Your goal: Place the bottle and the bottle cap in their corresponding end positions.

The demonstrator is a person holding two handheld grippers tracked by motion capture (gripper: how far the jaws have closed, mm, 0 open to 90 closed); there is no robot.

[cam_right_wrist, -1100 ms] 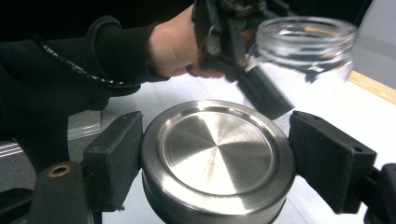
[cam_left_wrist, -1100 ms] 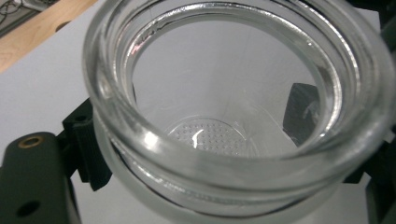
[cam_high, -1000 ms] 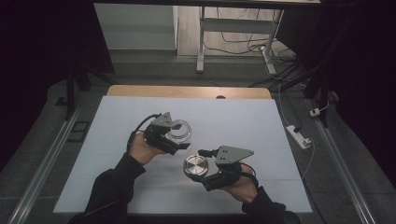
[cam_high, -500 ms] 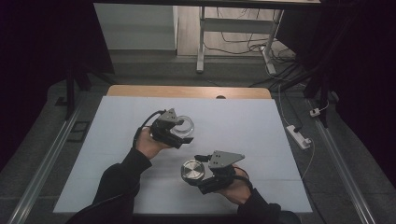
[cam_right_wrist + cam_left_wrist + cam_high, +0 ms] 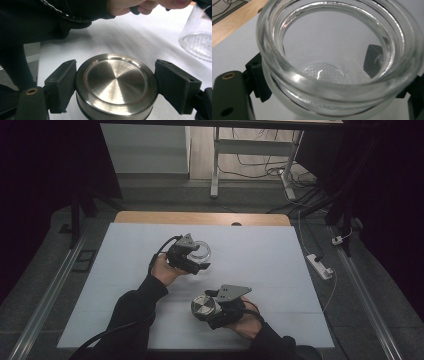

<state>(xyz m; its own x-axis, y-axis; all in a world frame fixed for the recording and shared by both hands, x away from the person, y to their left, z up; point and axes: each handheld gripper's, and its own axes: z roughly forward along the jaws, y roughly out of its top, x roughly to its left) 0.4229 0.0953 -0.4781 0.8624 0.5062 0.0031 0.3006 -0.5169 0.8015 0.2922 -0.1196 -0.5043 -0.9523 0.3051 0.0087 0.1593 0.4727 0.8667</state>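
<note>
While both grips hold, status reads so:
L gripper [image 5: 199,260]: you've got it clamped on the glass jar [image 5: 337,62], mouth open, just above the table [image 5: 260,255].
R gripper [image 5: 207,307]: clamped on the metal lid [image 5: 116,83], near table's front edge.
Done: lid's off the jar, well apart.
Left: prob. set both down & let go.

The room around my table [image 5: 280,270] is dark, only its white top is lit. Glare shines on my metal lid [image 5: 116,82]; the glass jar [image 5: 337,62] looks blurred up close.
</note>
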